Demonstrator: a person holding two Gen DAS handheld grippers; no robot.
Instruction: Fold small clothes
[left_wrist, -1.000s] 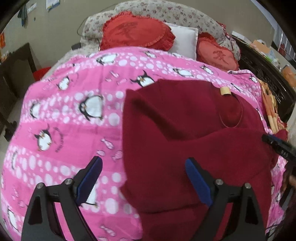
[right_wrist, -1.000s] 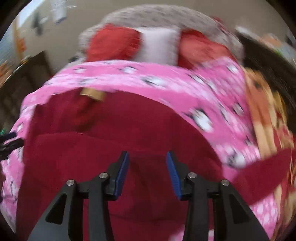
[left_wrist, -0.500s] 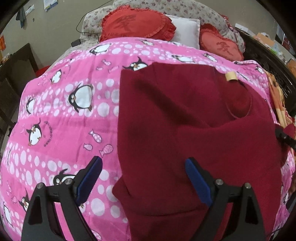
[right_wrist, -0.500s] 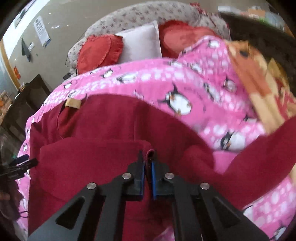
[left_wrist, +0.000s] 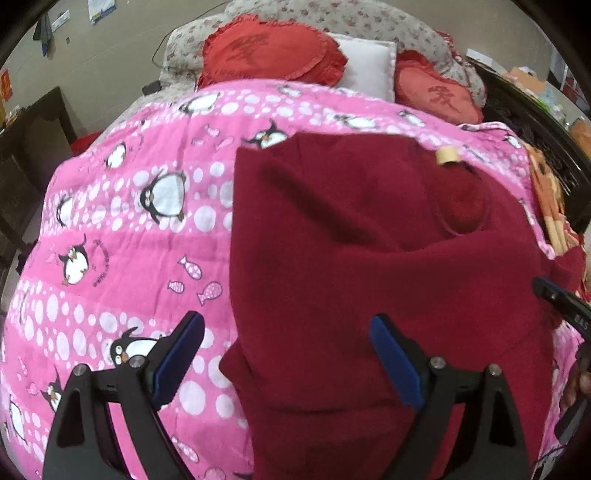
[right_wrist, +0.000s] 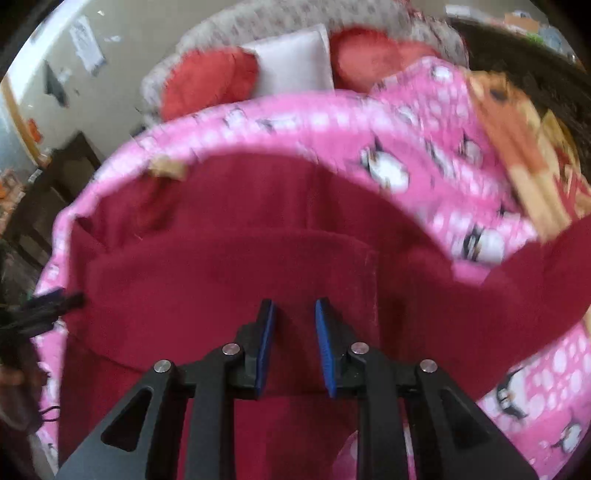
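A dark red garment (left_wrist: 362, 266) lies spread on a pink penguin-print quilt (left_wrist: 122, 240) covering a bed. The left gripper (left_wrist: 286, 356) hovers over the garment's left edge, its blue-padded jaws wide apart and holding nothing. The right gripper (right_wrist: 293, 345) hangs above a folded flap of the same garment (right_wrist: 258, 266), jaws partly apart with nothing between them. A tan label (left_wrist: 447, 155) at the collar is unreadable. Two red cushions (left_wrist: 266, 51) bear characters too unclear to read.
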